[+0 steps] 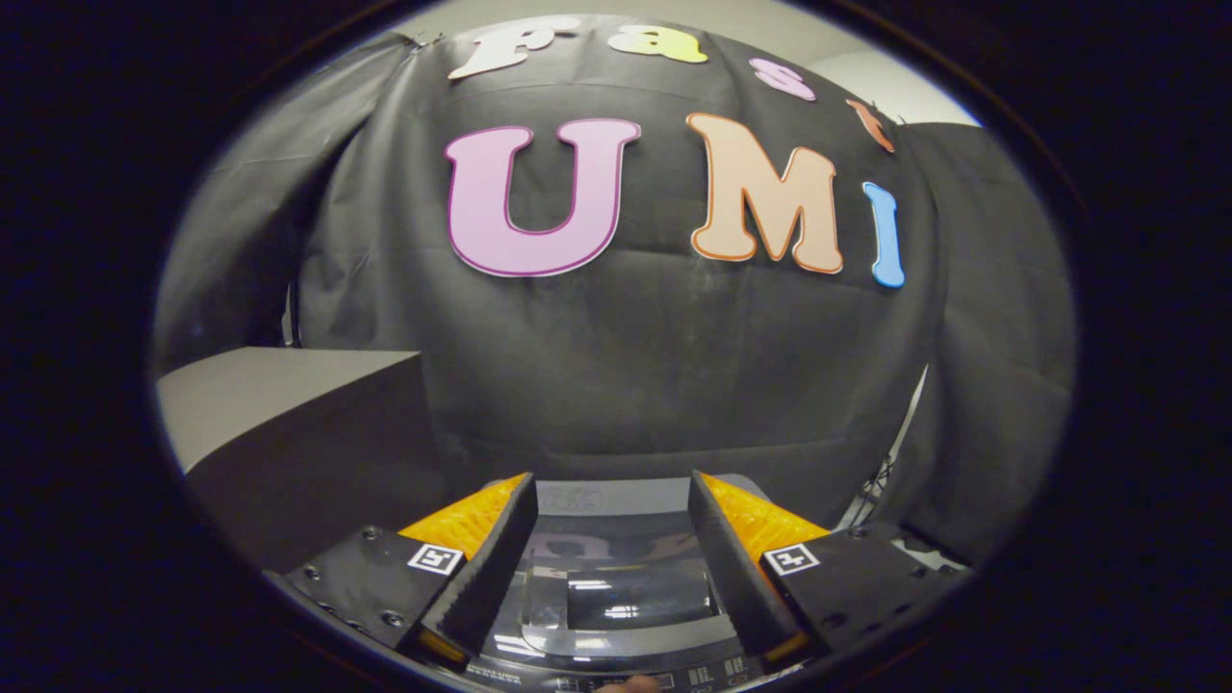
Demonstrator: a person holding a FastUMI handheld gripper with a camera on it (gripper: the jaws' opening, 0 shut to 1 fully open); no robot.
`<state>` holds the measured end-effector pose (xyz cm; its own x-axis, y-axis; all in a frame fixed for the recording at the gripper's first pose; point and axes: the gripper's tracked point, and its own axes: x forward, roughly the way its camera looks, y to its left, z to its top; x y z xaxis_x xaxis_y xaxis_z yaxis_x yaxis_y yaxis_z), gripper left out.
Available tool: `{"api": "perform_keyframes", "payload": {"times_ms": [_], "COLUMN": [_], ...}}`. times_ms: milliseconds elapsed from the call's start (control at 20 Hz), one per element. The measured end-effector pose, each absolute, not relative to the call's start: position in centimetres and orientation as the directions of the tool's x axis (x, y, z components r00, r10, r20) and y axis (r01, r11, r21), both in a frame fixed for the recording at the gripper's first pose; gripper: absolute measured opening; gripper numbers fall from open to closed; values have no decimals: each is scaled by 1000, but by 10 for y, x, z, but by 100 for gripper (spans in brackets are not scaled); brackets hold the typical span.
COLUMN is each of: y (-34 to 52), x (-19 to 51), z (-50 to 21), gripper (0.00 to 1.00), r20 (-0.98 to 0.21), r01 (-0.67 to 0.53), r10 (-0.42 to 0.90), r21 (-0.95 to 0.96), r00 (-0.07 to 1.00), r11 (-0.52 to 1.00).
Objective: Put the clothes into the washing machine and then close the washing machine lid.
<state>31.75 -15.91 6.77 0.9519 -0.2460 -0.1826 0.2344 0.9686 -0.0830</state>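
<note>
Nothing sat between my fingers; the washing machine lid (616, 587) lay flat and glossy right below my gripper (612, 539), which hung wide open, a grey box (289, 423) off left. My judgement: press down squarely, slowly, on the lid's middle.

Black cloth (616, 366) is hanging as the booth's wall, creased and sagging in soft folds. A pale ceiling (866, 67) is showing above its top edge. To the left a grey box-like block (279, 404) is standing against the cloth, its flat top catching light.
</note>
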Motion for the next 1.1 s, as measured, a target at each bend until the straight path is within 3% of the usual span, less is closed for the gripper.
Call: {"api": "perform_keyframes", "payload": {"times_ms": [1100], "y": [-171], "x": [187], "z": [23], "gripper": [98], "r20": [-163], "r01": [227], "r10": [-257], "r21": [-181], "r00": [953], "r11": [957]}}
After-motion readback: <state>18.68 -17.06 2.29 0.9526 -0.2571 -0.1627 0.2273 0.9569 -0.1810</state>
